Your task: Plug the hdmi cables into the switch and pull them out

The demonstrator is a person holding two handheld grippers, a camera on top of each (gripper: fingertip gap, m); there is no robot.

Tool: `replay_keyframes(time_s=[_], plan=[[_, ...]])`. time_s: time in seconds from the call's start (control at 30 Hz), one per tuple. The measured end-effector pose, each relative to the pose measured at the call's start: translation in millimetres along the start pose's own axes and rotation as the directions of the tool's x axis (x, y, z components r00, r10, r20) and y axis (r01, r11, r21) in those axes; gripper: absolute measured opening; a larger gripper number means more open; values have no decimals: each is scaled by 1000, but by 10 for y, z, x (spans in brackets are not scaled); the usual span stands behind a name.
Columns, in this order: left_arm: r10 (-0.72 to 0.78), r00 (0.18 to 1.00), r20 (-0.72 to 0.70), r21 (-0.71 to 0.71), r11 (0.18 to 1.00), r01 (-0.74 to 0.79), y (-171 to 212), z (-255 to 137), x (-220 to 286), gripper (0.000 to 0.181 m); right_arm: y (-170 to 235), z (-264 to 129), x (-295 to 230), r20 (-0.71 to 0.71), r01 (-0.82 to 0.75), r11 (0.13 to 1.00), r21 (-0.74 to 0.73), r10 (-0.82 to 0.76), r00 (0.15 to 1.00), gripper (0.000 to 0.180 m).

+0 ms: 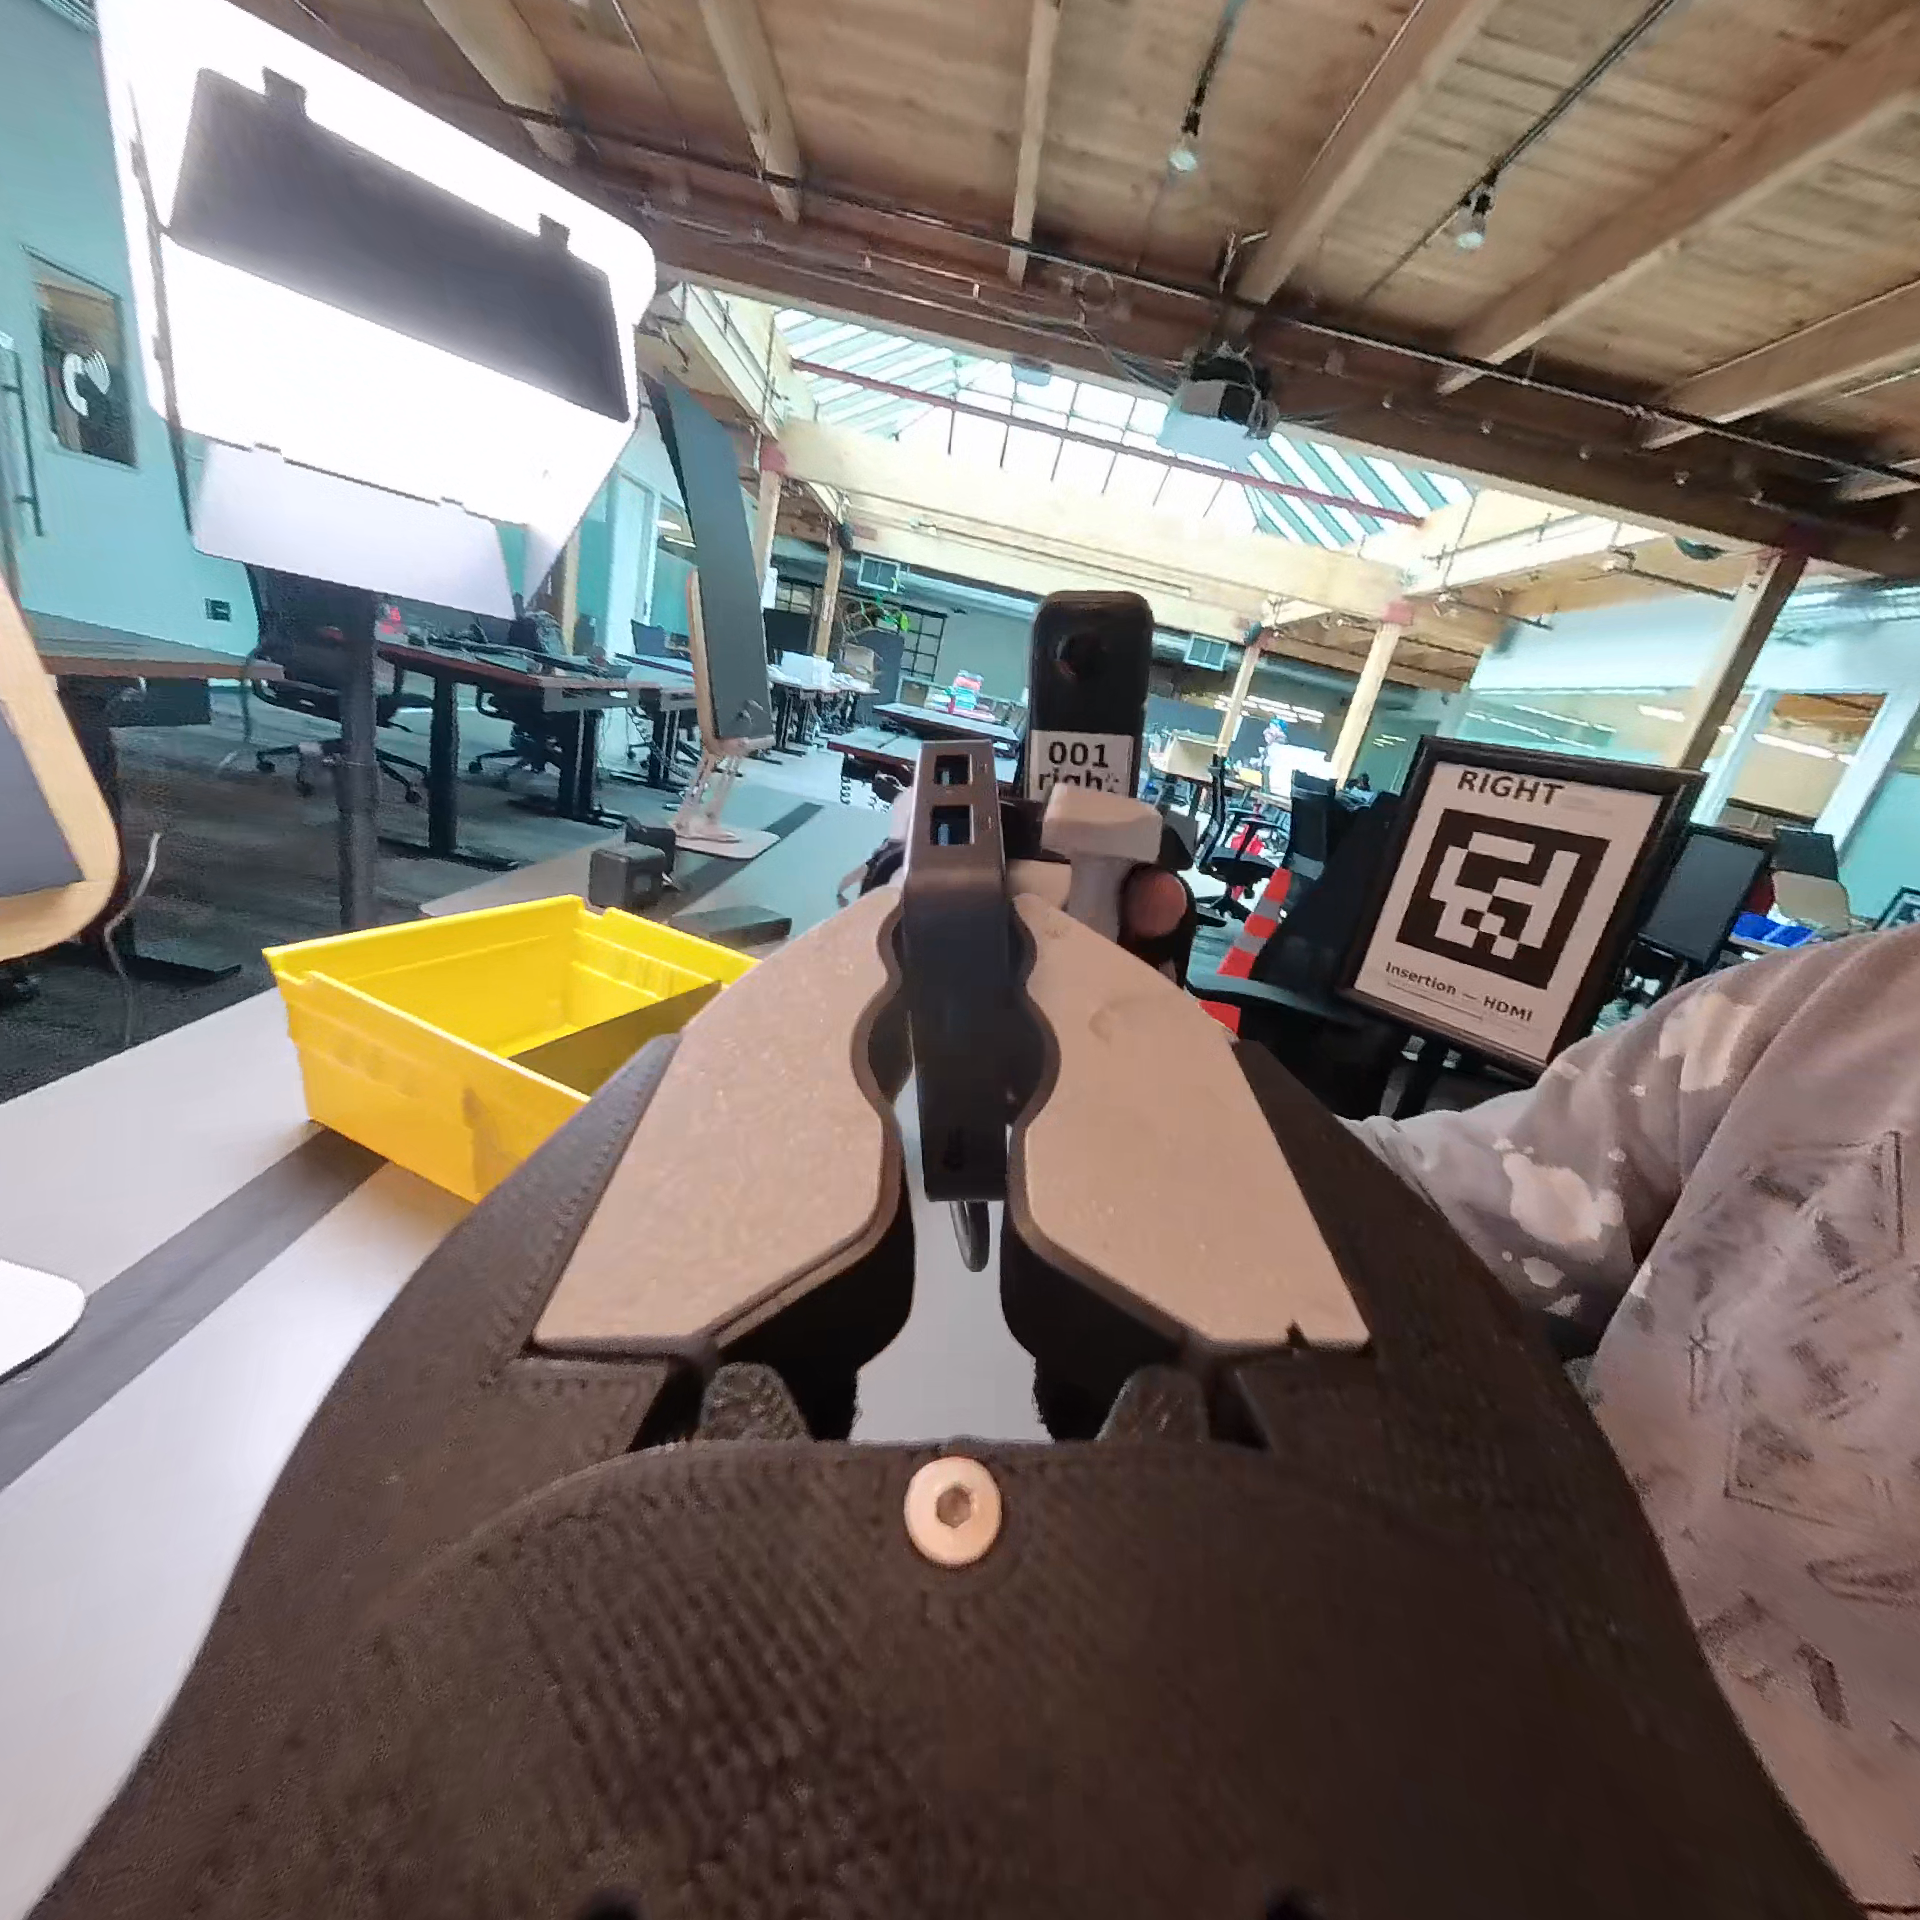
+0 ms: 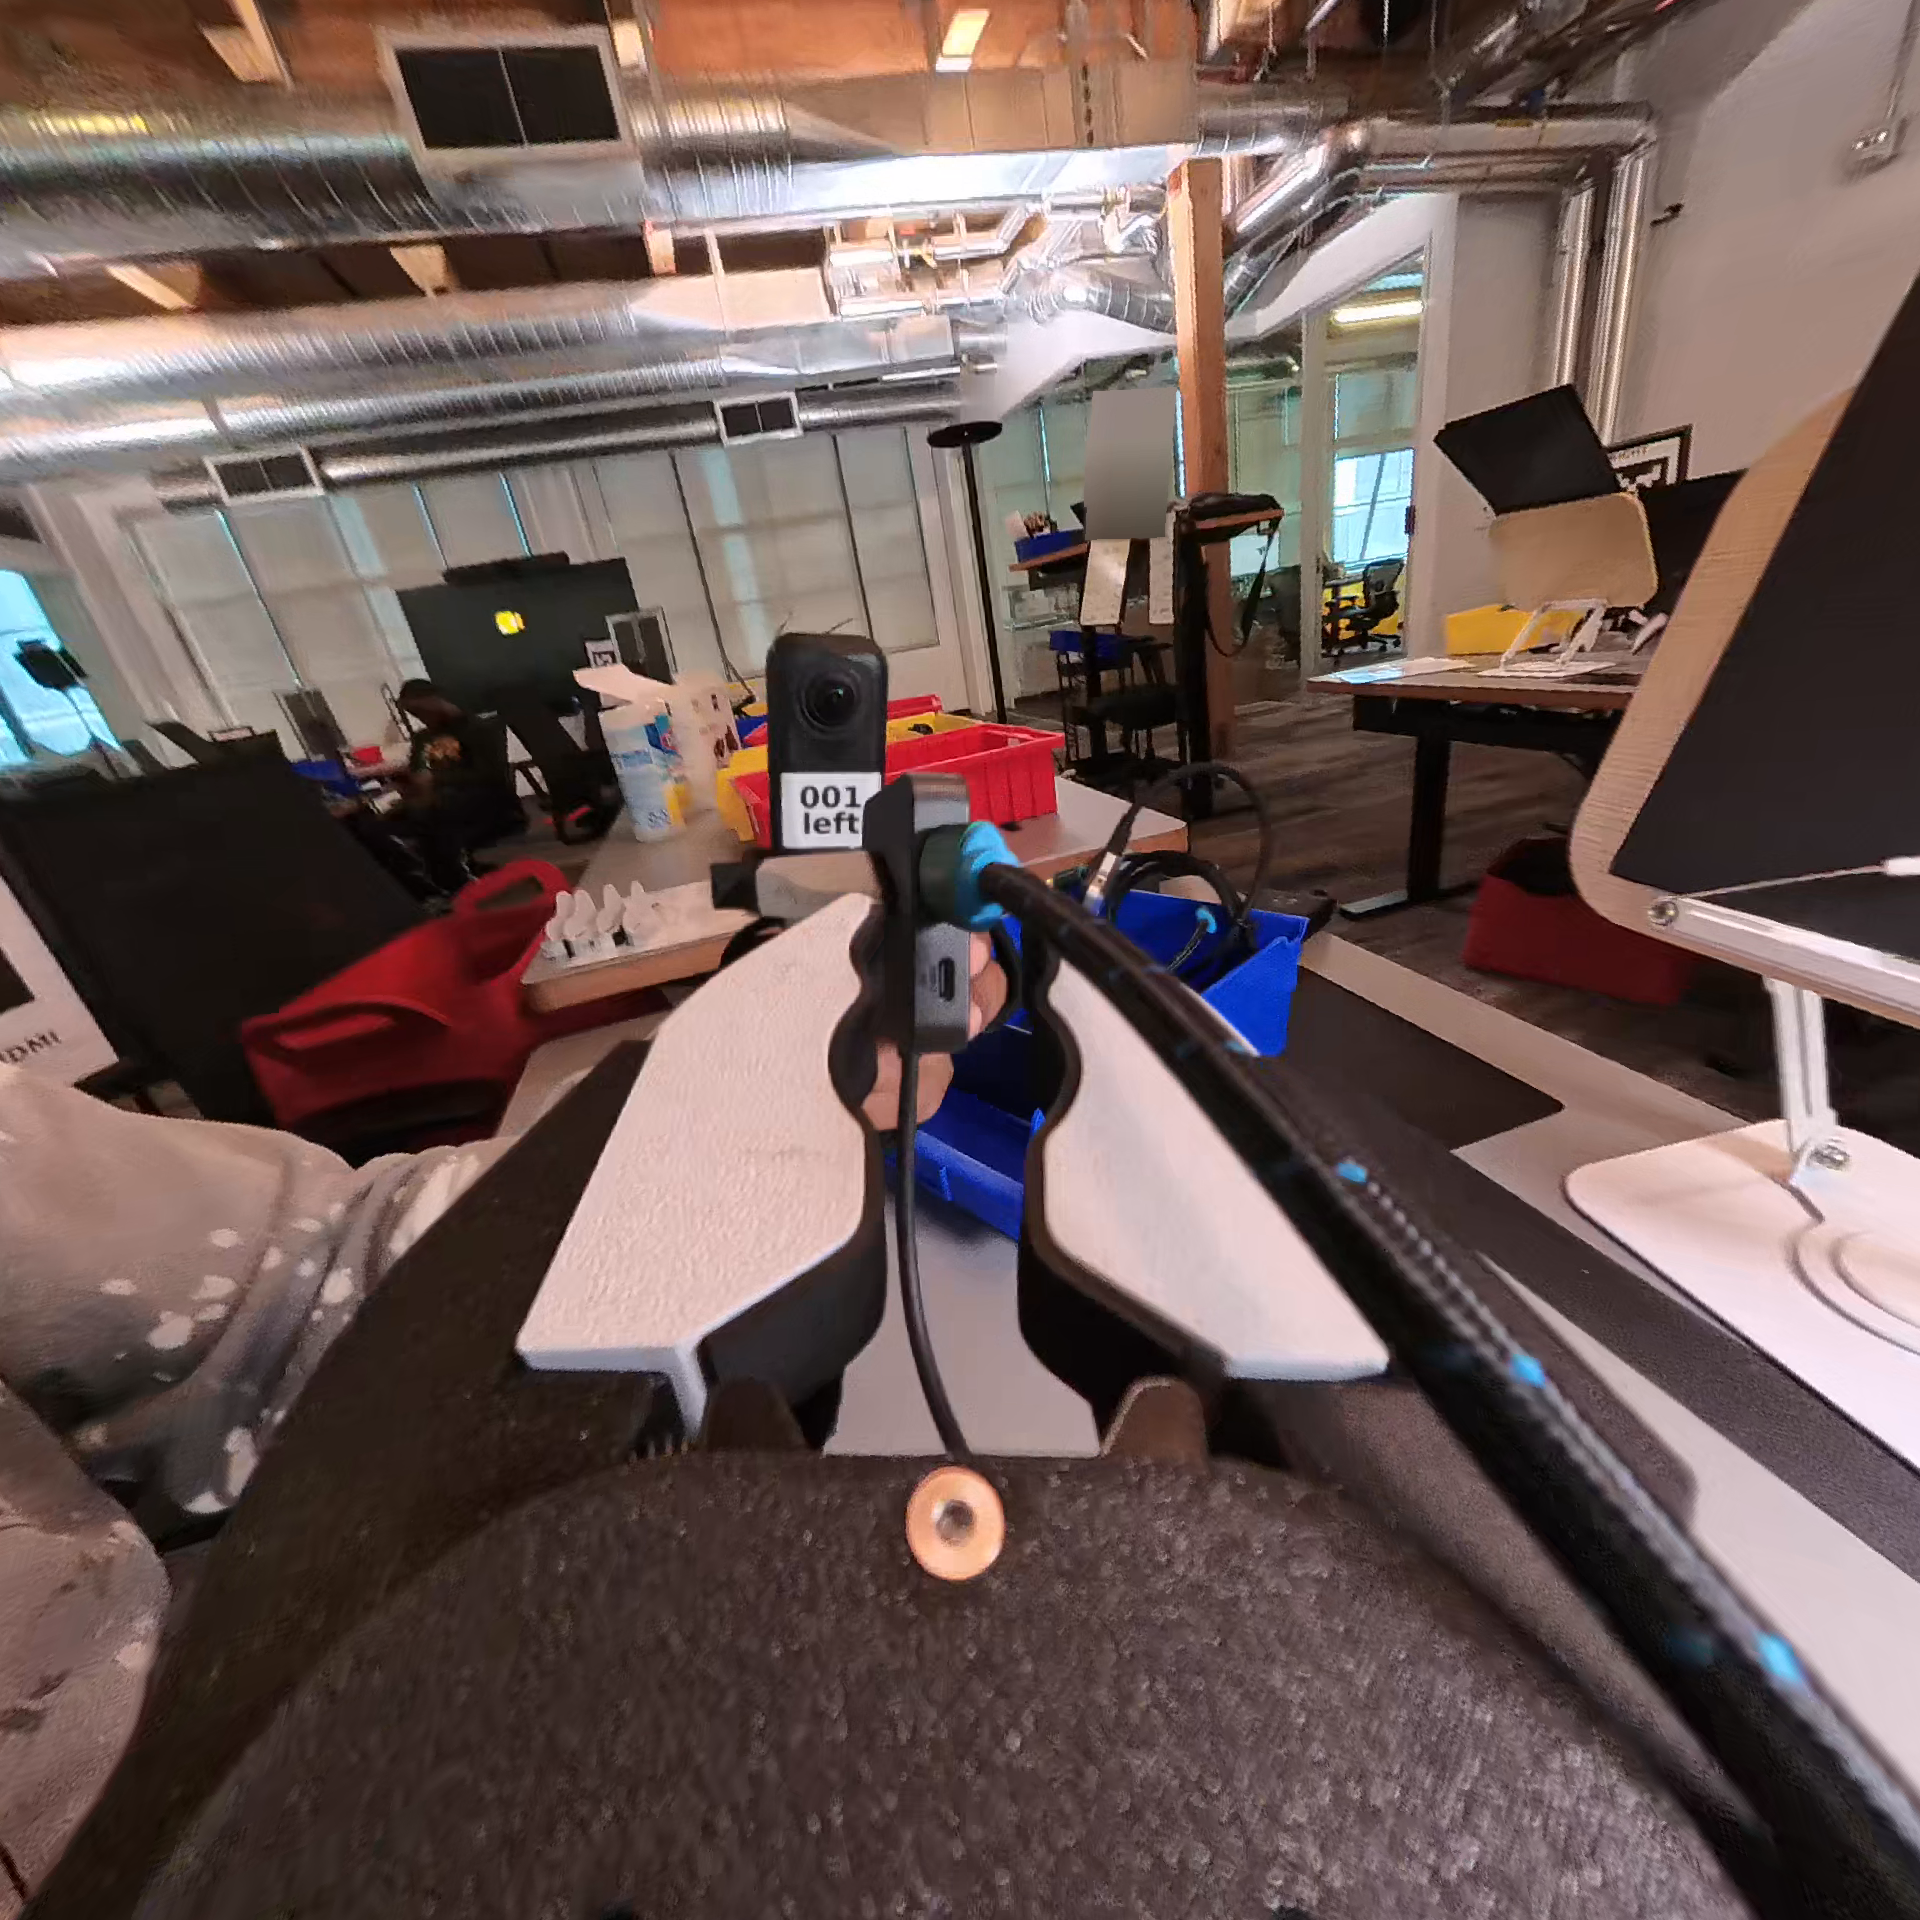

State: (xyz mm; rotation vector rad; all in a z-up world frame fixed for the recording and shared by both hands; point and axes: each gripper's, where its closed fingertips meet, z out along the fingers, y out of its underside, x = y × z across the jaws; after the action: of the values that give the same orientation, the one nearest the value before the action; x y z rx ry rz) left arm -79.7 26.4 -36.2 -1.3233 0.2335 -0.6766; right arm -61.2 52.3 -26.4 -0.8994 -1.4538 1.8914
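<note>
My left gripper (image 1: 951, 914) is shut on the dark grey switch (image 1: 951, 997) and holds it upright and edge-on above the table. Two empty ports show on the edge that faces it. In the right wrist view the switch (image 2: 940, 997) stands at my right gripper's (image 2: 956, 930) fingertips. A blue-collared HDMI plug (image 2: 966, 868) sits in the switch's near edge. Its black braided cable (image 2: 1299, 1132) runs down to the right over my right finger. My right fingers stand a little apart and clamp nothing. A thin black lead (image 2: 909, 1195) hangs from the switch.
A yellow bin (image 1: 416, 1018) sits on the grey table (image 1: 156, 1195) to the left. A blue bin (image 2: 1236, 966) with more cables lies behind the switch. A framed marker sign (image 1: 1507, 894), a white lamp base (image 2: 1745, 1226) and a person's sleeve (image 1: 1714, 1247) are close by.
</note>
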Motion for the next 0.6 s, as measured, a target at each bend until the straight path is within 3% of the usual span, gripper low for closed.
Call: replay_keyframes(time_s=[0.3, 0.6], plan=[[-12, 999, -31, -44, 999, 10, 100, 100, 89, 14, -8, -54, -28, 61, -22, 1000, 15, 22, 998, 13], [80, 997, -2, -91, 993, -80, 85, 130, 162, 14, 2, -61, -128, 163, -45, 999, 26, 40, 986, 11]])
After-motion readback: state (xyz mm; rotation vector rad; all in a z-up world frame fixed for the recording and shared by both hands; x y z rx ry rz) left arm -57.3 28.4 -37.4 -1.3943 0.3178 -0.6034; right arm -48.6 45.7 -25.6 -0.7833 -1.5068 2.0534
